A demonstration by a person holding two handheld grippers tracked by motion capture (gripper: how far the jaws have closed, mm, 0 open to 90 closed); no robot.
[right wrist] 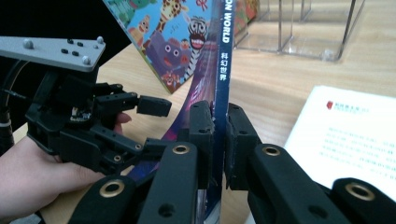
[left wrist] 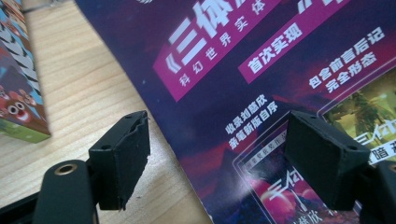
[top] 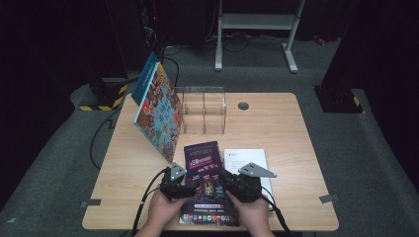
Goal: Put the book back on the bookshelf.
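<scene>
A dark purple magazine (top: 205,173) is seen from above at the lower centre of a wooden table (top: 286,128), with both hands at its near end. The right gripper (top: 228,181) is clamped on the magazine's right edge. In the right gripper view the spine (right wrist: 220,93) is pinched between the two black pads, with its edge raised off the table; this lift cannot be made out from above. The left gripper (left wrist: 217,154) is spread wide in its own view, one pad over bare wood, the other over the cover, neither pressing. A picture book (top: 157,111) is propped at upper left, leaning on a clear plastic box (top: 203,109). A white booklet (top: 247,159) lies just right of the magazine.
</scene>
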